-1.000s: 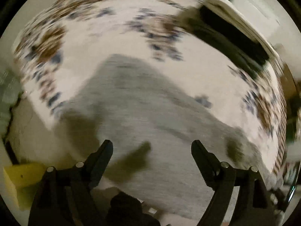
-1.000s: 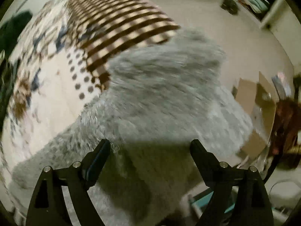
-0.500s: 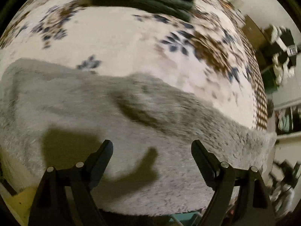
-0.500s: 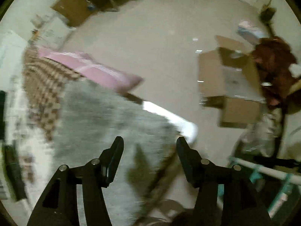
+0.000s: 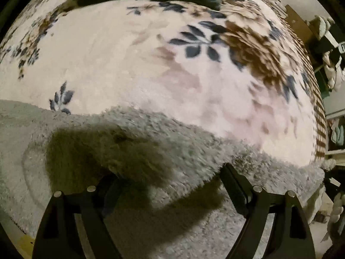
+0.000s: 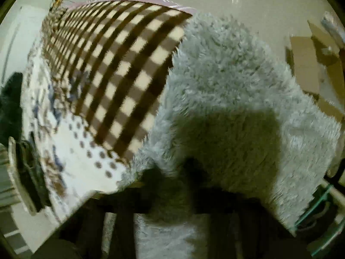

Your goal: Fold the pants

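While the left gripper point(image 5: 170, 177) stands spread over the fluffy grey pants point(image 5: 151, 151), these bunch against its left finger. Beyond lies the floral blanket point(image 5: 129, 54). Whether the right gripper point(image 6: 172, 185), buried in pile, is pinching stays unclear.

We find no text we can read in either view. A white tag point(image 5: 342, 47) at the left view's right edge (partly cut off) shows letters too blurred to make out.
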Tool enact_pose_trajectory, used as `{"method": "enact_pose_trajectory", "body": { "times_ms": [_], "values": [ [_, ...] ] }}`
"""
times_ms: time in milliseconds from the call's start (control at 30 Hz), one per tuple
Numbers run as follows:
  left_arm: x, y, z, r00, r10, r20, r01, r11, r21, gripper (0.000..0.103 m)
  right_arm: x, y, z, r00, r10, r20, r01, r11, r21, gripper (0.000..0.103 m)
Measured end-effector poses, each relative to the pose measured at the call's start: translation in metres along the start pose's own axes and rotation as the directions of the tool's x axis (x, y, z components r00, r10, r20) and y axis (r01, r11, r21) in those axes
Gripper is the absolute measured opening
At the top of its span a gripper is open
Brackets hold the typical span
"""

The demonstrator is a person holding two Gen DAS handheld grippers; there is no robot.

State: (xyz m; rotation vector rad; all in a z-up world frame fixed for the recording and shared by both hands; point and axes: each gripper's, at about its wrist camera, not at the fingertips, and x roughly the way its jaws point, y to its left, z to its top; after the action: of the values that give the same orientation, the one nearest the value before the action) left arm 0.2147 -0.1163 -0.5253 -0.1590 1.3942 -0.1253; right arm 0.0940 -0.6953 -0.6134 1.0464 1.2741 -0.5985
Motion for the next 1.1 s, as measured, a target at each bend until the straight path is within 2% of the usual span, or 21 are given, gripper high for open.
{"method": "enact_pose_trajectory", "body": {
  "times_ms": [133, 200, 267, 300, 333, 367, 433, 500, 567, 667, 767, 800, 900, 933, 1000, 1067, 1100],
  "values": [
    [0.005, 0.005, 0.002, 1.0, -0.006, -0.004, 0.006, 1.0, -0.007, 0.085, -0.016, 0.017, 0.012, 0.993, -0.035, 0.111, 0.04, 0.998, -0.042, 0.008],
    [0.003, 0.003, -0.001, 1.0, 0.0, -0.007, 0.0, 1.0, -0.004, 0.085, -0.011, 0.019, 0.021, 0.997, -0.011, 0.076, 0.013, 1.0, -0.024, 0.012],
    [-0.006, -0.002, -0.004, 1.0, -0.001, -0.011, 0.001, 1.0, 0.008, 0.085, -0.004, 0.014, 0.023, 0.999, 0.044, 0.0, -0.044, 0.998, -0.036, 0.034],
    [-0.015, -0.005, -0.008, 1.0, -0.013, -0.005, 0.013, 1.0, 0.019, 0.085, -0.008, 0.012, 0.021, 0.997, 0.073, -0.011, -0.073, 0.996, -0.053, 0.06],
    [-0.025, -0.012, -0.013, 1.0, -0.028, 0.007, 0.028, 0.999, 0.041, 0.085, -0.018, 0.004, 0.017, 0.994, 0.112, 0.005, -0.112, 0.992, -0.056, 0.075],
    [-0.033, -0.018, -0.017, 0.999, -0.035, 0.016, 0.034, 0.997, 0.064, 0.085, -0.035, -0.007, 0.011, 0.988, 0.15, 0.048, -0.148, 0.988, -0.049, 0.076],
    [-0.047, -0.033, -0.026, 0.998, -0.051, 0.029, 0.047, 0.992, 0.114, 0.085, -0.074, -0.038, -0.006, 0.976, 0.156, 0.153, -0.155, 0.988, -0.024, 0.076],
    [-0.053, -0.05, -0.037, 0.997, -0.071, 0.023, 0.066, 0.984, 0.164, 0.085, -0.105, -0.076, -0.023, 0.966, 0.094, 0.24, -0.105, 0.994, 0.032, 0.076],
    [-0.047, -0.068, -0.048, 0.997, -0.073, -0.004, 0.072, 0.975, 0.209, 0.085, -0.114, -0.112, -0.035, 0.965, 0.06, 0.256, -0.088, 0.991, 0.099, 0.076],
    [-0.025, -0.089, -0.058, 0.994, -0.081, -0.069, 0.095, 0.97, 0.226, 0.085, -0.098, -0.15, -0.042, 0.974, 0.08, 0.212, -0.118, 0.978, 0.17, 0.073],
    [-0.008, -0.106, -0.068, 0.996, -0.046, -0.079, 0.066, 0.959, 0.276, 0.085, -0.068, -0.159, -0.038, 0.979, 0.092, 0.179, -0.126, 0.974, 0.186, 0.073],
    [-0.003, -0.112, -0.068, 0.996, -0.029, -0.078, 0.051, 0.955, 0.292, 0.085, -0.059, -0.166, -0.034, 0.981, 0.093, 0.169, -0.125, 0.974, 0.189, 0.068],
    [0.008, -0.12, -0.067, 0.996, -0.001, -0.085, 0.028, 0.949, 0.314, 0.085, -0.035, -0.173, -0.03, 0.987, 0.08, 0.143, -0.106, 0.977, 0.184, 0.005],
    [0.01, -0.121, -0.066, 0.996, 0.004, -0.085, 0.023, 0.948, 0.317, 0.085, -0.03, -0.171, -0.028, 0.986, 0.065, 0.151, -0.092, 0.979, 0.182, 0.005],
    [0.012, -0.122, -0.062, 0.996, 0.007, -0.086, 0.021, 0.946, 0.323, 0.085, -0.04, -0.166, -0.031, 0.97, 0.006, 0.243, -0.052, 0.982, 0.183, 0.005],
    [0.018, -0.124, -0.057, 0.996, 0.008, -0.094, 0.022, 0.947, 0.32, 0.085, -0.056, -0.171, -0.034, 0.951, -0.01, 0.308, -0.05, 0.981, 0.186, 0.005],
    [0.02, -0.122, -0.056, 0.995, 0.008, -0.101, 0.025, 0.949, 0.315, 0.085, -0.056, -0.176, -0.034, 0.953, -0.002, 0.304, -0.057, 0.981, 0.186, 0.005]
  ]
}}
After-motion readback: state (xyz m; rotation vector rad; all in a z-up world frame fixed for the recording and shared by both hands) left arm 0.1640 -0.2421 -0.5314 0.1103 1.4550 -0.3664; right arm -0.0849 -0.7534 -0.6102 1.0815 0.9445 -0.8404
